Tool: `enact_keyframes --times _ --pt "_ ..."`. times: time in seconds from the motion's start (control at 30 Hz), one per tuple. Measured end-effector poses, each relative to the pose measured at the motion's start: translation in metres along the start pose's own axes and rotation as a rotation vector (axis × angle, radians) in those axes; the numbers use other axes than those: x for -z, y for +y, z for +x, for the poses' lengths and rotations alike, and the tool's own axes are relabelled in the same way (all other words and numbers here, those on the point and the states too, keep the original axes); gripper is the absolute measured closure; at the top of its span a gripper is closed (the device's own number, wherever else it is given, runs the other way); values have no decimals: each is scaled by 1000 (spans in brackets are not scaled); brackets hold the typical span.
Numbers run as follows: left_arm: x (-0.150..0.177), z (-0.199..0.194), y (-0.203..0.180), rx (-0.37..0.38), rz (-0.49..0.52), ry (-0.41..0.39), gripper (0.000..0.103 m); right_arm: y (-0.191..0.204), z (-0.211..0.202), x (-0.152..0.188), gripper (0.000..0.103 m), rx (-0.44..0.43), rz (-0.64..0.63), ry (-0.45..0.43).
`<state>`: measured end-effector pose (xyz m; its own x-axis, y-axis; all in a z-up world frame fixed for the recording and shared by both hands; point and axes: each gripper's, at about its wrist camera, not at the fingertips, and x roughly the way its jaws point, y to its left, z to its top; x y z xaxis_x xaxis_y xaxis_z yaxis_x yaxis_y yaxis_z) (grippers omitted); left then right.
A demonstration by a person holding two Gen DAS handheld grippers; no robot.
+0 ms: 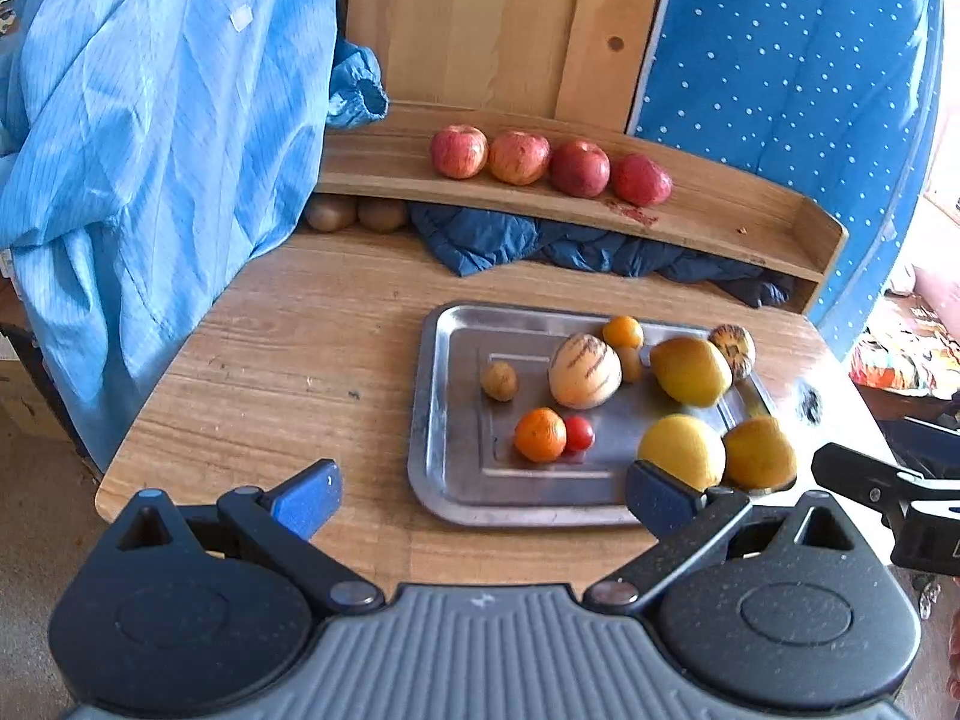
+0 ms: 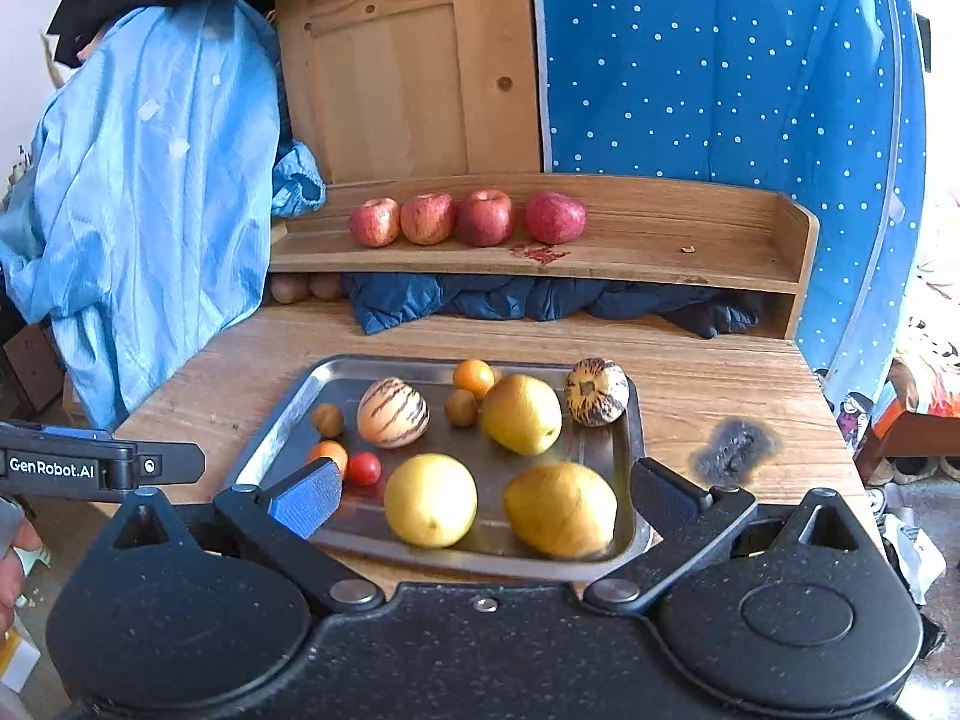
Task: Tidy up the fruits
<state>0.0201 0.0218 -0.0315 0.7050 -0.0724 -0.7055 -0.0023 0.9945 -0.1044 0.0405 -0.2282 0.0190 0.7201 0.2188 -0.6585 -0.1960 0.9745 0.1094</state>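
A steel tray point(image 1: 456, 474) point(image 2: 282, 420) on the wooden table holds mixed fruit: three yellow lemons point(image 1: 681, 450) point(image 2: 431, 499), a striped melon point(image 1: 584, 370) point(image 2: 393, 412), a second striped melon point(image 1: 733, 349) point(image 2: 597, 391) at the far right corner, oranges point(image 1: 540, 434) point(image 2: 473, 377), a red tomato point(image 1: 579, 433) point(image 2: 363, 468) and small kiwis point(image 1: 499, 381) point(image 2: 328, 420). Several red apples point(image 1: 519, 157) point(image 2: 429, 218) line the raised shelf point(image 1: 750, 222) point(image 2: 660, 228). My left gripper point(image 1: 483, 501) is open before the tray's near edge. My right gripper point(image 2: 483, 501) is open over the tray's near side, empty.
A light blue garment point(image 1: 150, 150) point(image 2: 156, 180) hangs at the left. Dark blue cloth point(image 1: 540, 243) point(image 2: 510, 297) is stuffed under the shelf beside two kiwis point(image 1: 357, 213) point(image 2: 306, 287). A dotted blue sheet point(image 1: 780, 60) point(image 2: 720, 60) stands behind. A burn mark point(image 2: 735, 447) scars the table at the right.
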Motion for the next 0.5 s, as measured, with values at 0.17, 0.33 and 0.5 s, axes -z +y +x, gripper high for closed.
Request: enact_keyframes --times 0.17,0.33,0.5 --pt "11 -4 1 6 26 3 1 2 -4 10 1 12 -3 27" --pt "17 -4 2 12 25 21 1 2 -2 19 1 33 10 76" --pt "20 -3 2 16 28 33 1 3 2 25 1 34 10 124"
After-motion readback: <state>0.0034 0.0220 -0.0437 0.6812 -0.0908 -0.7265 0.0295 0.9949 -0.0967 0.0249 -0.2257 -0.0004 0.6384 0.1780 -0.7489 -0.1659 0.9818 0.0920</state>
